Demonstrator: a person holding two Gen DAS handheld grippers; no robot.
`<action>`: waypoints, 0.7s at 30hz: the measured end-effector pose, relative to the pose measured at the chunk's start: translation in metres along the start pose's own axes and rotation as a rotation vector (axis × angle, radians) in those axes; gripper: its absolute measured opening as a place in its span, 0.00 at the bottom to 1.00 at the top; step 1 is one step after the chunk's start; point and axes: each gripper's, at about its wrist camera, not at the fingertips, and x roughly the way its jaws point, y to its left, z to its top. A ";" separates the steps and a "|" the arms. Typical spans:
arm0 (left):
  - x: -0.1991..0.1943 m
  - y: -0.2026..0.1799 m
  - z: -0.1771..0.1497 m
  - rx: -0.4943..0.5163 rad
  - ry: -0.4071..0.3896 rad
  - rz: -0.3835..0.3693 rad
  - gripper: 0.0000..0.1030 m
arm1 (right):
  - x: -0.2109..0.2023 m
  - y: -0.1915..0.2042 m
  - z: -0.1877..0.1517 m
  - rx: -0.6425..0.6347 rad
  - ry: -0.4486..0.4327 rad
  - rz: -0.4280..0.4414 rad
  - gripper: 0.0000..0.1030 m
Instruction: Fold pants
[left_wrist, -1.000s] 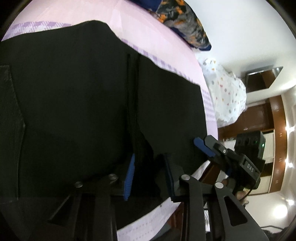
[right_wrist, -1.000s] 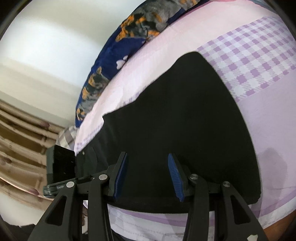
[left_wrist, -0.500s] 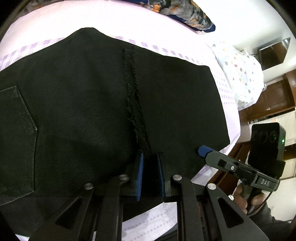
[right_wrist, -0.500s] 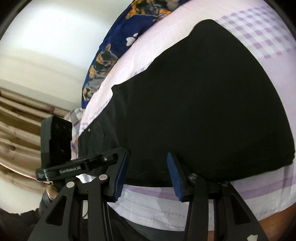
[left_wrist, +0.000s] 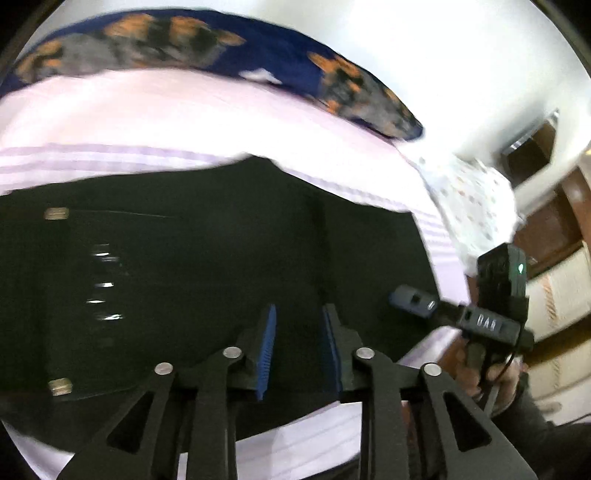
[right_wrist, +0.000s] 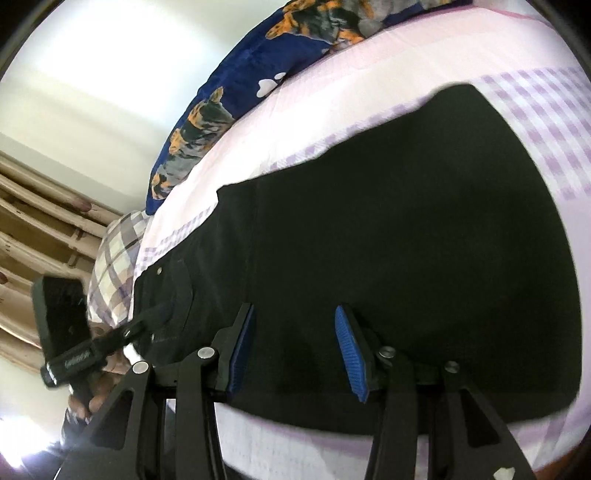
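The left gripper (left_wrist: 298, 347) has released the black pants (right_wrist: 388, 236), jaws now apart above them; the right gripper (right_wrist: 293, 350) stays spread over their near edge.

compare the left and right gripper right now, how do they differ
The left gripper has a narrower gap than the right gripper. Left hovers by the zipper end of the black pants, right over plain cloth. Both are open, holding nothing.
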 end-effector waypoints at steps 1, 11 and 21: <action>-0.006 0.007 -0.002 -0.011 -0.018 0.026 0.30 | 0.005 0.003 0.006 -0.008 0.001 -0.012 0.42; -0.083 0.091 -0.026 -0.196 -0.248 0.220 0.30 | 0.055 0.032 0.081 -0.030 -0.066 -0.112 0.42; -0.114 0.146 -0.050 -0.369 -0.290 0.222 0.30 | 0.088 0.071 0.060 -0.141 0.059 -0.060 0.42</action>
